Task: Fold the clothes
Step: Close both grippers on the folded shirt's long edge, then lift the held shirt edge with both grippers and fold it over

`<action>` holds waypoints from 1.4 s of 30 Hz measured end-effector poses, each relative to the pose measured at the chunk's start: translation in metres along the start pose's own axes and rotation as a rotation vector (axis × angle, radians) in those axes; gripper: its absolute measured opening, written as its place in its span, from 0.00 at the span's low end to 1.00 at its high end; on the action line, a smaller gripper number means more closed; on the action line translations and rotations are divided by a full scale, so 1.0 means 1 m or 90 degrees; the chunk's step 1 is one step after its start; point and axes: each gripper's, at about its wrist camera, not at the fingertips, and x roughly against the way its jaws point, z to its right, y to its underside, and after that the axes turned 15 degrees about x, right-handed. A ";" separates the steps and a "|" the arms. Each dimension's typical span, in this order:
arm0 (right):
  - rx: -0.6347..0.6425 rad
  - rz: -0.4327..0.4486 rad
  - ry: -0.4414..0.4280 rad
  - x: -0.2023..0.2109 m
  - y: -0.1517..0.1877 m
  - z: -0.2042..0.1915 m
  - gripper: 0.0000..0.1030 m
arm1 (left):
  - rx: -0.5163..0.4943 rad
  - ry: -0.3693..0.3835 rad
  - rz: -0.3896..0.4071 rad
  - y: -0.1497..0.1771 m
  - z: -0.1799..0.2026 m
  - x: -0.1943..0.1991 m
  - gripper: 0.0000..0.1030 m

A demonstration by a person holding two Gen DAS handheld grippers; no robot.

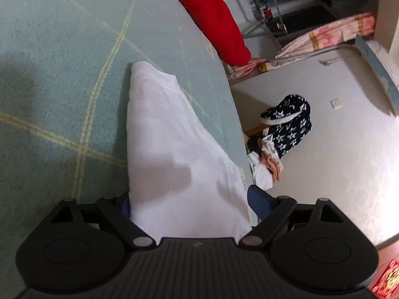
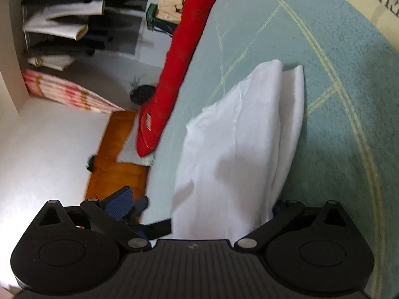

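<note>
Here my left gripper (image 1: 189, 201) sits at the near end of the white garment (image 1: 172, 147), its fingers spread wide, with the cloth draped between them and over the left pad; the blue pad of the right finger (image 1: 259, 200) stands clear just beside the garment's right edge, so I am not pinching the fabric. The white garment lies folded into a long, narrow shape on the pale green bed cover (image 1: 62, 62), running away from me near the bed's right edge. Beyond the garment's far end, a red cloth (image 1: 214, 17) hangs over that same edge. To the right of the garment, down on the light floor (image 1: 336, 149), sits a dark blue star-patterned bundle (image 1: 291, 124).

My right gripper (image 2: 202, 208) is likewise spread wide at the garment's near end. Its left finger (image 2: 119, 200) stands well clear of the white garment (image 2: 239, 144), over the orange wooden board (image 2: 117, 154) beside the bed, while the right finger is mostly hidden under the cloth. In this view the garment's layered fold edge (image 2: 294, 114) shows along its right side, resting on the bed cover (image 2: 336, 137). The red cloth (image 2: 179, 59) lies left of the garment, along the bed's edge.
</note>
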 end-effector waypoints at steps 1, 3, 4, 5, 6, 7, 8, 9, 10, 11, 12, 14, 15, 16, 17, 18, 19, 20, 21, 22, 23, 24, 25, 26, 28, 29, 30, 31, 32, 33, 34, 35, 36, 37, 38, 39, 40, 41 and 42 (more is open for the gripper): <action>0.000 0.001 0.000 -0.001 -0.001 0.000 1.00 | -0.009 0.003 0.001 0.000 0.004 -0.002 0.85; 0.002 0.002 0.002 -0.004 -0.002 -0.001 1.00 | -0.028 0.009 0.002 0.001 0.011 -0.006 0.85; 0.011 0.000 0.008 -0.006 -0.002 -0.004 1.00 | -0.032 0.005 0.002 0.000 0.012 -0.008 0.85; 0.021 -0.002 0.015 -0.007 -0.002 -0.006 1.00 | -0.034 -0.006 0.004 -0.001 0.012 -0.010 0.85; 0.033 -0.002 0.025 -0.008 -0.001 -0.007 1.00 | -0.037 -0.018 0.006 -0.001 0.011 -0.013 0.84; 0.045 -0.002 0.034 -0.009 -0.001 -0.008 0.99 | -0.040 -0.030 0.007 -0.001 0.011 -0.015 0.77; 0.058 -0.003 0.045 -0.010 -0.001 -0.009 0.93 | -0.043 -0.042 0.009 -0.002 0.010 -0.017 0.71; 0.071 -0.007 0.062 -0.010 -0.001 -0.009 0.83 | -0.048 -0.050 0.010 -0.002 0.010 -0.018 0.68; 0.073 -0.010 0.077 -0.009 0.001 -0.007 0.78 | -0.053 -0.055 0.010 -0.002 0.009 -0.018 0.64; 0.074 -0.014 0.091 -0.009 0.002 -0.005 0.68 | -0.055 -0.058 0.009 -0.002 0.007 -0.016 0.60; 0.069 -0.014 0.097 -0.007 0.003 -0.002 0.57 | -0.054 -0.061 0.010 -0.003 0.006 -0.016 0.57; 0.050 -0.012 0.100 -0.003 0.005 0.009 0.40 | -0.051 -0.070 0.011 -0.004 0.003 -0.017 0.46; 0.040 -0.010 0.102 -0.003 0.006 0.014 0.26 | -0.050 -0.075 0.012 -0.005 0.002 -0.017 0.44; 0.031 -0.008 0.103 -0.002 0.007 0.019 0.24 | -0.050 -0.079 0.015 -0.005 0.002 -0.016 0.40; 0.028 -0.002 0.099 -0.002 0.008 0.020 0.23 | -0.053 -0.081 0.016 -0.004 0.002 -0.016 0.39; 0.027 0.003 0.096 -0.001 0.009 0.021 0.23 | -0.056 -0.083 0.017 -0.003 0.003 -0.016 0.39; 0.033 0.003 0.100 -0.002 0.009 0.018 0.23 | -0.055 -0.080 0.017 -0.002 0.005 -0.014 0.39; 0.040 0.004 0.105 -0.002 0.009 0.015 0.27 | -0.055 -0.076 0.017 -0.002 0.007 -0.013 0.39; 0.048 0.003 0.107 -0.002 0.009 0.011 0.27 | -0.059 -0.067 0.014 -0.001 0.010 -0.013 0.39; 0.056 0.003 0.110 -0.002 0.009 0.006 0.28 | -0.067 -0.065 0.015 -0.001 0.013 -0.011 0.36; 0.064 0.003 0.112 -0.003 0.009 0.002 0.29 | -0.074 -0.063 0.015 0.000 0.016 -0.009 0.33; 0.072 0.003 0.115 -0.003 0.008 -0.003 0.31 | -0.081 -0.062 0.016 0.000 0.019 -0.007 0.32; 0.080 0.003 0.116 -0.003 0.008 -0.008 0.32 | -0.088 -0.064 0.019 0.001 0.022 -0.006 0.30; 0.089 0.004 0.116 -0.003 0.007 -0.012 0.33 | -0.094 -0.065 0.021 0.002 0.024 -0.004 0.30; 0.099 0.007 0.109 -0.001 0.005 -0.020 0.33 | -0.099 -0.062 0.027 0.001 0.026 0.001 0.30; 0.105 0.007 0.104 -0.002 0.004 -0.025 0.33 | -0.097 -0.056 0.032 0.000 0.027 0.006 0.30; 0.112 0.006 0.100 -0.003 0.003 -0.030 0.34 | -0.095 -0.051 0.036 -0.001 0.027 0.010 0.30; 0.118 0.005 0.097 -0.005 0.002 -0.035 0.34 | -0.096 -0.047 0.041 -0.002 0.028 0.014 0.30; 0.124 0.004 0.094 -0.007 0.001 -0.040 0.34 | -0.097 -0.044 0.045 -0.003 0.028 0.019 0.30; 0.130 0.002 0.092 -0.009 -0.001 -0.045 0.35 | -0.097 -0.041 0.050 -0.004 0.029 0.025 0.30; 0.135 -0.002 0.089 -0.013 -0.002 -0.049 0.35 | -0.097 -0.041 0.055 -0.005 0.028 0.030 0.30; 0.139 -0.005 0.087 -0.017 -0.003 -0.053 0.37 | -0.098 -0.042 0.061 -0.006 0.028 0.036 0.30; 0.143 -0.010 0.086 -0.023 -0.004 -0.058 0.39 | -0.097 -0.044 0.066 -0.007 0.027 0.043 0.30; 0.147 -0.016 0.085 -0.029 -0.005 -0.062 0.39 | -0.097 -0.045 0.072 -0.008 0.025 0.049 0.30; 0.152 -0.021 0.084 -0.035 -0.005 -0.066 0.40 | -0.097 -0.046 0.079 -0.009 0.024 0.056 0.30; 0.157 -0.027 0.081 -0.042 -0.005 -0.071 0.40 | -0.096 -0.048 0.086 -0.010 0.022 0.063 0.30; 0.161 -0.033 0.079 -0.048 -0.005 -0.076 0.40 | -0.093 -0.048 0.093 -0.012 0.019 0.071 0.30; 0.166 -0.039 0.077 -0.055 -0.005 -0.081 0.40 | -0.090 -0.049 0.100 -0.014 0.016 0.079 0.30; 0.170 -0.046 0.074 -0.062 -0.004 -0.086 0.41 | -0.088 -0.050 0.106 -0.015 0.013 0.087 0.30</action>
